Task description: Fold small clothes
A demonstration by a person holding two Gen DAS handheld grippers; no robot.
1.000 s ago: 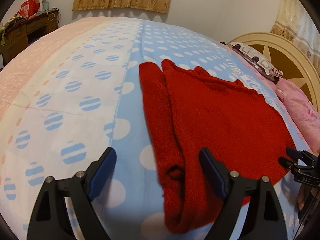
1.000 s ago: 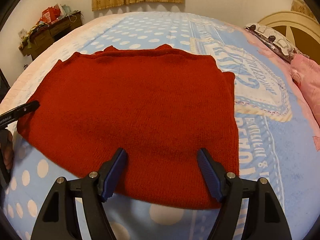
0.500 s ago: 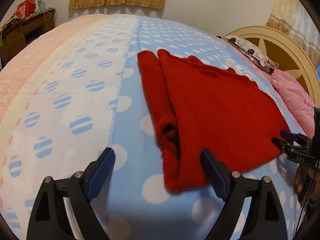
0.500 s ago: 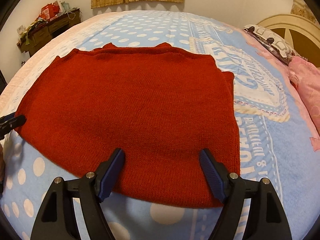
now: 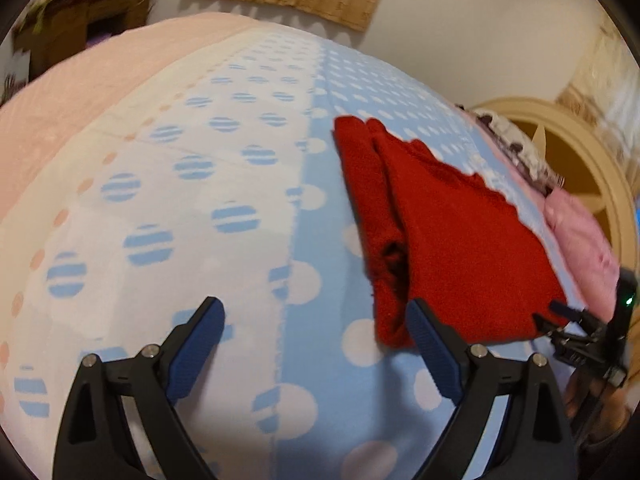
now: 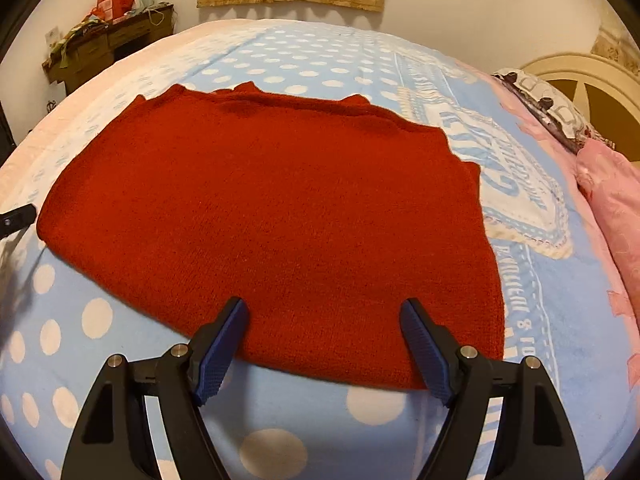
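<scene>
1. Left wrist view: the left gripper (image 5: pixel 314 320) hovers over the bed (image 5: pixel 168 208), jaws wide apart and holding nothing; its right fingertip is at the near left corner of the red knit sweater (image 5: pixel 452 248).
2. The sweater lies flat on the polka-dot blanket (image 5: pixel 320 360), a folded-in sleeve along its left edge.
3. Right wrist view: the right gripper (image 6: pixel 324 332) has jaws apart, both fingertips over the sweater's near hem, clamping nothing.
4. The sweater (image 6: pixel 272 216) spreads across the blanket (image 6: pixel 532 300); a pink pillow (image 6: pixel 612 216) sits far right by the headboard (image 6: pixel 580 76).
</scene>
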